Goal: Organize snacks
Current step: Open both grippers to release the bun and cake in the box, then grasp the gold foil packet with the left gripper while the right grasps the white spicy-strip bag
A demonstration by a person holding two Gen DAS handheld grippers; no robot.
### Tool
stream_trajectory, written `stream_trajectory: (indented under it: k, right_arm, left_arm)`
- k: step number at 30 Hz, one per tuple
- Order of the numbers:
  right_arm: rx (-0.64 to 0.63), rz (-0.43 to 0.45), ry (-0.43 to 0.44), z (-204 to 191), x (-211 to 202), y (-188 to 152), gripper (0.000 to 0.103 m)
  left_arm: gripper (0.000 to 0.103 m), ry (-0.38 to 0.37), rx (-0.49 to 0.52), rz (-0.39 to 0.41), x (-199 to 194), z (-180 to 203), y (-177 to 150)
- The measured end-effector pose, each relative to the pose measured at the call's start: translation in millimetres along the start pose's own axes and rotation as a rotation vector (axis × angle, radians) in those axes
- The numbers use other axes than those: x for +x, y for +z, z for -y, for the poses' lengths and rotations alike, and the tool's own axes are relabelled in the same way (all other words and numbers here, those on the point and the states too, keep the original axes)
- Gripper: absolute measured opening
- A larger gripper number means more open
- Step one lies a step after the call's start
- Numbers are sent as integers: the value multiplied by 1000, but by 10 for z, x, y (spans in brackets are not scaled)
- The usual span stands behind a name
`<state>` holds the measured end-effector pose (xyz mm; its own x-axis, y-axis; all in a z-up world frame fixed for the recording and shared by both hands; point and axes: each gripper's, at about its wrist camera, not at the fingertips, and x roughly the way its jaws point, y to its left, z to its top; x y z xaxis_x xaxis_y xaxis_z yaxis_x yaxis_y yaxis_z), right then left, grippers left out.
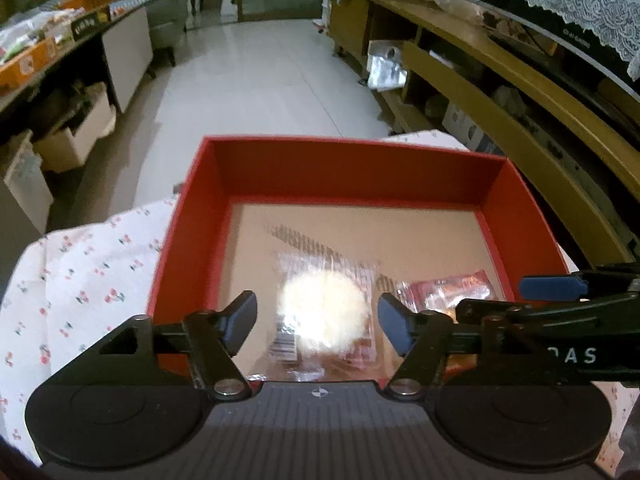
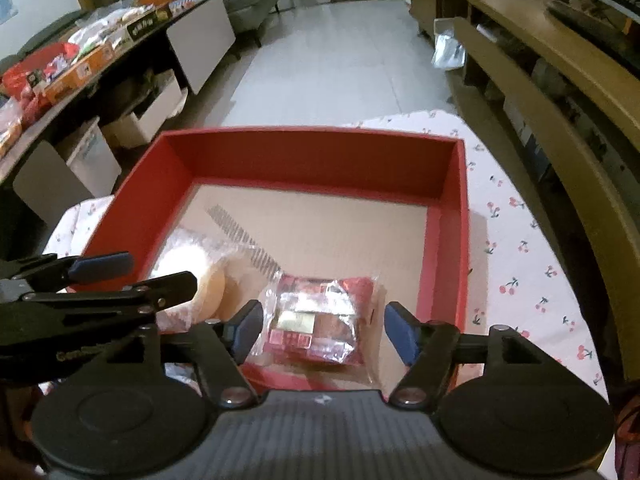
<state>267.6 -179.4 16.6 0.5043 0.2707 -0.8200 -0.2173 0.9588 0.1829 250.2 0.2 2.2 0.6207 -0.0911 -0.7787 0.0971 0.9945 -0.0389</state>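
Note:
An open red box (image 1: pixel 188 240) (image 2: pixel 456 216) with a tan floor stands on a cherry-print cloth. A round pale pastry in a clear wrapper (image 1: pixel 324 312) (image 2: pixel 196 276) lies on the box floor at the near side. Beside it lies a red-wrapped snack (image 2: pixel 316 316) (image 1: pixel 448 292). My left gripper (image 1: pixel 318 322) hangs open over the pastry, its blue pads clear of the wrapper on both sides. My right gripper (image 2: pixel 324 332) is open above the red-wrapped snack, pads apart from it. Each gripper's arm shows at the edge of the other's view.
A cherry-print cloth (image 1: pixel 80 280) (image 2: pixel 520 248) covers the surface under the box. A wooden shelf unit (image 1: pixel 500 92) (image 2: pixel 560 100) runs along the right. A dark table with snack boxes and bags (image 2: pixel 80 64) (image 1: pixel 36 52) stands at the left, white floor between.

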Motion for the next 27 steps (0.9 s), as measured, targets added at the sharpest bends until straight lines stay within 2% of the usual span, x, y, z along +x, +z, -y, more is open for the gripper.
stream_trajectory:
  k: [7, 14, 22, 27]
  right_arm:
    - [6, 37, -4, -61, -189, -24, 75]
    - [-13, 76, -26, -171, -464, -189, 75]
    - [-44, 41, 18, -383, -663, -549, 75]
    - [-97, -11, 56, -607, -600, -724, 75]
  left_arm:
    - [75, -1, 1, 8, -176, -3, -56]
    - [77, -6, 0, 39, -461, -17, -165]
    - [78, 7, -38, 4, -715, -213, -466]
    - [80, 13, -119, -52, -807, -442, -715]
